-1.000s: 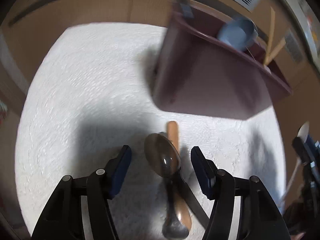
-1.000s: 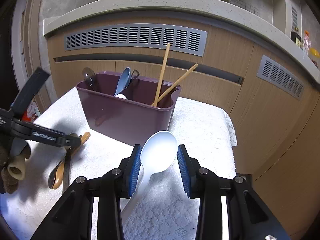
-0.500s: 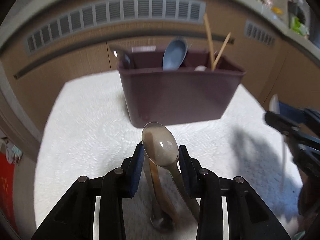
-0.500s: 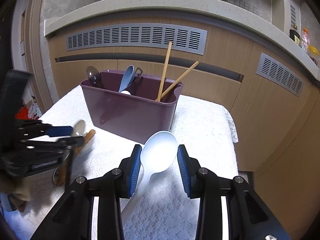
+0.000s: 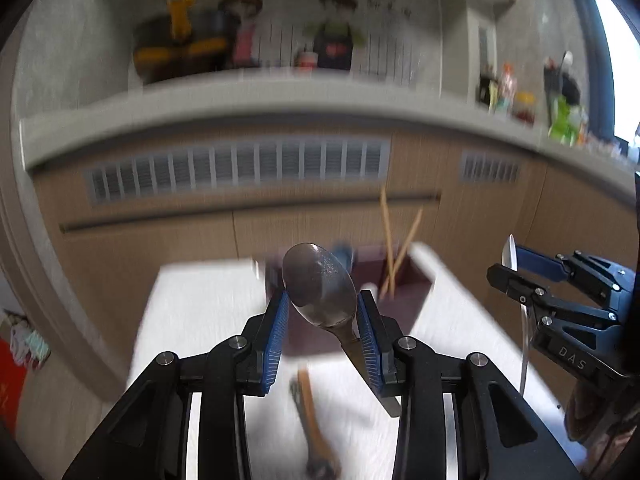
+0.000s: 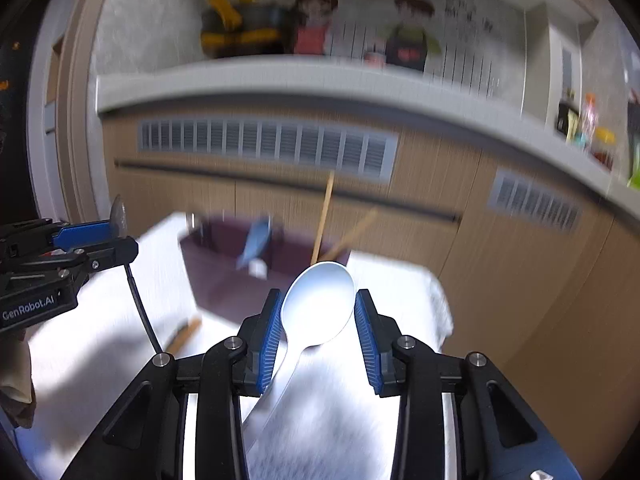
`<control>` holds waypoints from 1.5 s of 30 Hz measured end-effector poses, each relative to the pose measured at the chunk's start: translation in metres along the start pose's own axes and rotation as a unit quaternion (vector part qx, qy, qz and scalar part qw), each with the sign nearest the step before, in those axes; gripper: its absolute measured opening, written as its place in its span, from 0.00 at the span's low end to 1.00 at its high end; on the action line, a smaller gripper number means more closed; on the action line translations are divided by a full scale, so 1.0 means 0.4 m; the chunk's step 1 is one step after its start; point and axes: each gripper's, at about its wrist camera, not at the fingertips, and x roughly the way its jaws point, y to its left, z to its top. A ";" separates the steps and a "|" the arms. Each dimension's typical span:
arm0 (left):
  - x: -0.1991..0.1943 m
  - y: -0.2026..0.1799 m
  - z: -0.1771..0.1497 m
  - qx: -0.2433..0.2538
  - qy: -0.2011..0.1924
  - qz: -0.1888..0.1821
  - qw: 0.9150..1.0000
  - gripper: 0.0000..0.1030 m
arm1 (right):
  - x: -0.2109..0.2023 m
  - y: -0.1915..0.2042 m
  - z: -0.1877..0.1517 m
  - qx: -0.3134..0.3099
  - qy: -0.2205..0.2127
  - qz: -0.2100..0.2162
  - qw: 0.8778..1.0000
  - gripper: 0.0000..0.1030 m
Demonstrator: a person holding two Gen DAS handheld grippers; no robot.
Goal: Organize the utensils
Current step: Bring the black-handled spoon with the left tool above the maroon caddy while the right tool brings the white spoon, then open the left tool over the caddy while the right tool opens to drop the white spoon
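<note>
We grip a metal spoon (image 5: 320, 288) by its bowl in our left gripper (image 5: 323, 322), raised off the white cloth (image 5: 200, 312). Our right gripper (image 6: 316, 322) clamps a white plastic spoon (image 6: 318, 306). The purple utensil caddy (image 6: 224, 272) sits farther away, holding chopsticks (image 6: 323, 216) and a blue spoon (image 6: 254, 246). A wooden-handled utensil (image 5: 310, 408) lies on the cloth nearby.

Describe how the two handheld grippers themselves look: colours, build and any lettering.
Both are alike: the left gripper and the right gripper have black angular linkage arms with silver round pivot bolts, ending in fingers lined with ribbed blue pads. White lettering shows on the black bodies: "GenRobot.AI" on the left one's side and "DAS" on the right one's. No cables are visible.
</note>
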 end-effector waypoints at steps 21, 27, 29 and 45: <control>0.179 0.065 0.236 0.039 -0.062 0.043 0.996 0.35 | 0.115 0.006 0.243 -0.040 -0.169 -0.050 0.984 0.33; 0.272 0.054 0.171 0.040 -0.014 0.032 0.999 0.35 | 0.230 -0.010 0.180 -0.024 -0.114 -0.036 0.993 0.33; 0.294 0.048 0.151 0.040 0.000 0.027 0.999 0.35 | 0.261 -0.016 0.162 -0.016 -0.095 -0.032 0.995 0.33; 0.356 0.029 0.074 -0.002 0.085 -0.024 0.996 0.36 | 0.304 -0.006 0.064 -0.027 -0.027 -0.007 0.999 0.53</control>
